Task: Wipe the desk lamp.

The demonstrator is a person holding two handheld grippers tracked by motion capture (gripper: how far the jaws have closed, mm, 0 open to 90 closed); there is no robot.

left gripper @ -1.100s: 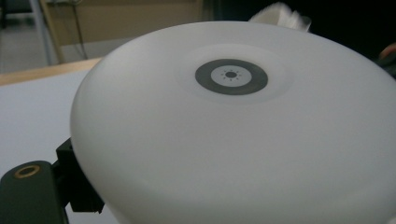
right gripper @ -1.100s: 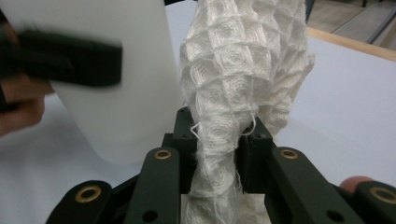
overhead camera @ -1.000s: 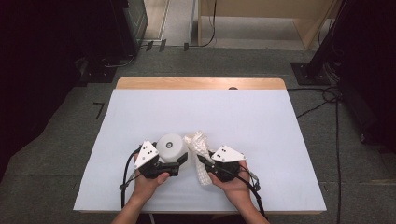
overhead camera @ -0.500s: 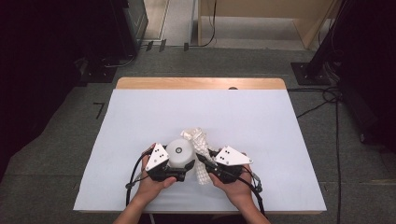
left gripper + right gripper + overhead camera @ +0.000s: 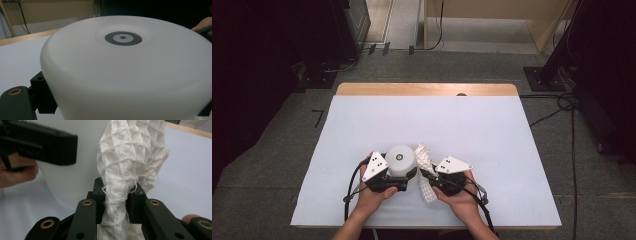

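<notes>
A white bowl (image 5: pixel 401 159) is held upside down just above the table, near its front edge, with my left gripper (image 5: pixel 396 173) shut on its sides. In the left gripper view the bowl (image 5: pixel 125 70) looms close, a dark ring on its base, with one black jaw at the lower left. My right gripper (image 5: pixel 429 177) is shut on a white waffle-weave cloth (image 5: pixel 424 156). The cloth (image 5: pixel 130 157) rises bunched from between the pads of my right gripper (image 5: pixel 116 203) and leans against the bowl's (image 5: pixel 72 180) side.
A white sheet (image 5: pixel 472 130) covers the table, and a strip of bare wood (image 5: pixel 427 89) runs along the far edge. Dark equipment and cables (image 5: pixel 562 100) stand on the floor around the table. A person's hands (image 5: pixel 462 200) come in from the front edge.
Both hands have stayed almost in place. The bowl shifted slightly right and back, and the cloth's upper end rose a little beside it and sank again.
</notes>
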